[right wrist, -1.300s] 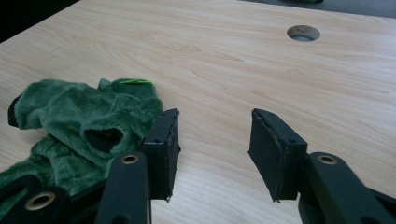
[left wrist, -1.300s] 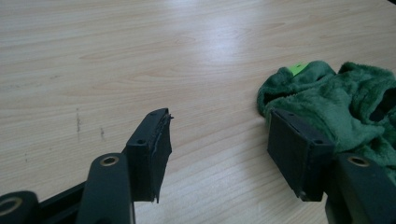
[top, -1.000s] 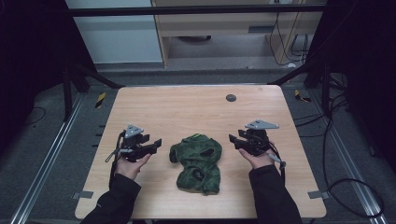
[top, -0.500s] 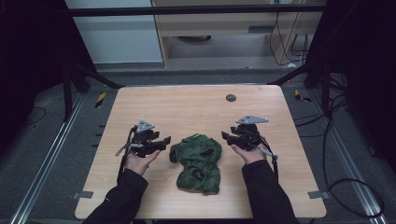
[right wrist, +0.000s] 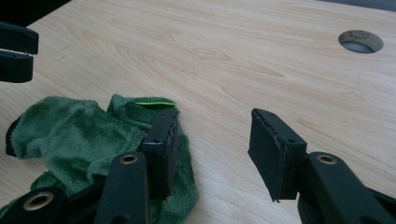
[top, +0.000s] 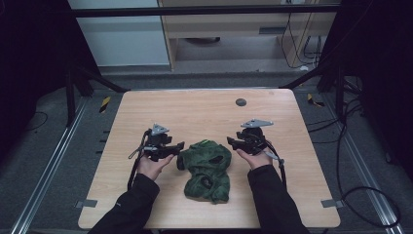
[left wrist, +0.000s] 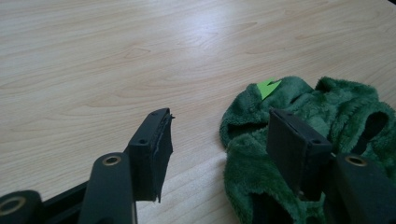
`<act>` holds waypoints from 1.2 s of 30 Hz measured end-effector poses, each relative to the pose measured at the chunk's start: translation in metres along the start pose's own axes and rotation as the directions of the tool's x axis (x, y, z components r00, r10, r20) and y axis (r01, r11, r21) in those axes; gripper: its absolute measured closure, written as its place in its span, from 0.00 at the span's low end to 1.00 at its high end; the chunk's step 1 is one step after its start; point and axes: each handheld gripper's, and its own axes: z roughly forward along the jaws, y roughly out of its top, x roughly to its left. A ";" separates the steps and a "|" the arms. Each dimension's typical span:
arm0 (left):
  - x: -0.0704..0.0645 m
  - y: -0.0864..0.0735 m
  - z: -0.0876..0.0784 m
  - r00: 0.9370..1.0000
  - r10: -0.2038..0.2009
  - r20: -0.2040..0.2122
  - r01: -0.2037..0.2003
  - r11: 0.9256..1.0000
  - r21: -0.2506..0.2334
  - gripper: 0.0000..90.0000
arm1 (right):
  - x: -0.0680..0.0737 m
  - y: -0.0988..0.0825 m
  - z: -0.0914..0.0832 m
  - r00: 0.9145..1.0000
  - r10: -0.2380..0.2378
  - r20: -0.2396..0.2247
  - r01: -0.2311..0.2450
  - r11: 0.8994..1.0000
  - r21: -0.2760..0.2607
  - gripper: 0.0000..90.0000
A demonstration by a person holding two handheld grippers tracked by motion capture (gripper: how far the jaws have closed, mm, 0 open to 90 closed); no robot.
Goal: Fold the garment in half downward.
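Here a crumpled green fleece garment (top: 207,169) lies mid-desk (top: 204,109) between the left gripper (top: 178,146) and right gripper (top: 231,142), both spread wide, holding nothing. Its bright green tag (left wrist: 268,87) shows no readable writing.

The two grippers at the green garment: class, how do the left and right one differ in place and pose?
The left gripper sits at the green fleece garment's left edge, one jaw over the fleece; the right gripper sits at its right edge. The left gripper's grey plate looks small and tilted; the right gripper's lies flatter and wider. Both are open, point inward at the garment and grip nothing.
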 end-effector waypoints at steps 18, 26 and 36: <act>-0.007 -0.010 0.031 1.000 0.006 0.018 -0.008 0.995 0.096 0.41 | 0.008 -0.009 0.034 0.999 -0.006 -0.048 0.010 0.996 0.091 0.54; -0.007 -0.018 0.042 1.000 0.009 0.022 -0.012 0.990 0.138 0.42 | 0.010 -0.014 0.043 0.998 -0.021 -0.058 0.028 0.991 0.134 0.56; -0.008 -0.023 0.052 1.000 0.014 0.023 -0.017 0.986 0.169 0.49 | 0.007 -0.023 0.051 0.998 -0.018 -0.061 0.028 0.985 0.171 0.67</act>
